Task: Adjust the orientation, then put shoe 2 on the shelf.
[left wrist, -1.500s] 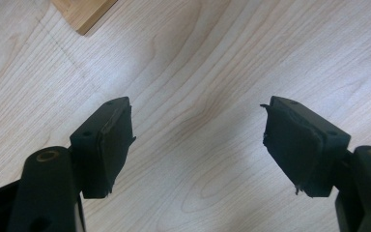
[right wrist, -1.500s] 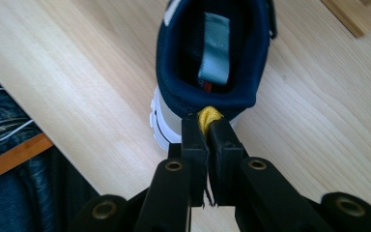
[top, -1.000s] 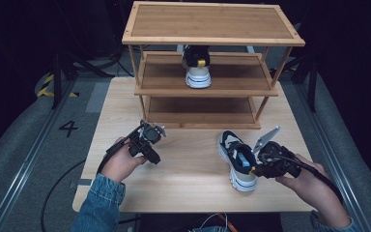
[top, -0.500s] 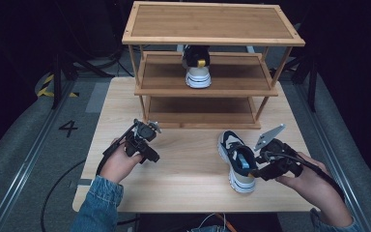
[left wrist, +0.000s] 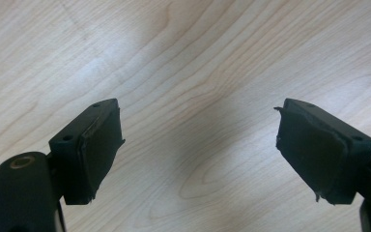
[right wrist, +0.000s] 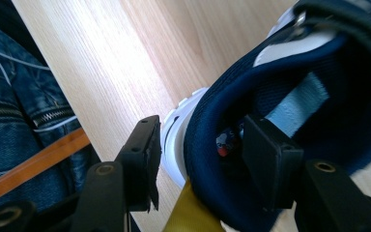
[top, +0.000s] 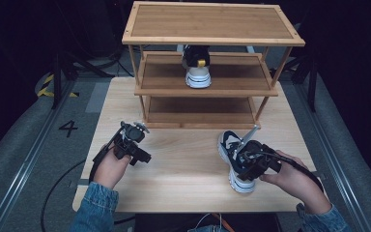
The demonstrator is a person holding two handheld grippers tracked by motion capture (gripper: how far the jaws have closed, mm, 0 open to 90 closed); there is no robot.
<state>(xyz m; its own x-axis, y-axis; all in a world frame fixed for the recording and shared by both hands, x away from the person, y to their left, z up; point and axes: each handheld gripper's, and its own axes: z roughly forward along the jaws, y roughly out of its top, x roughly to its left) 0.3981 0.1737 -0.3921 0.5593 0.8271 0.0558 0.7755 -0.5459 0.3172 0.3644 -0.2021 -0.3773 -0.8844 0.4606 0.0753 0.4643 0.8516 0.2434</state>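
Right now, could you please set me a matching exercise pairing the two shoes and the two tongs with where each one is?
Things:
1. shoe with yellow heel tab
2. navy and white shoe
3. left tongs
4. right tongs

Places:
A. open over bare table wood
B. on the rack's middle shelf
C. on the table before the rack
D. astride a shoe's heel collar

Pairs: 1-B, 2-C, 3-A, 4-D

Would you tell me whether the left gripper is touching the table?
Cannot tell: the left gripper view shows the open left gripper over the table, but no plain contact or gap.
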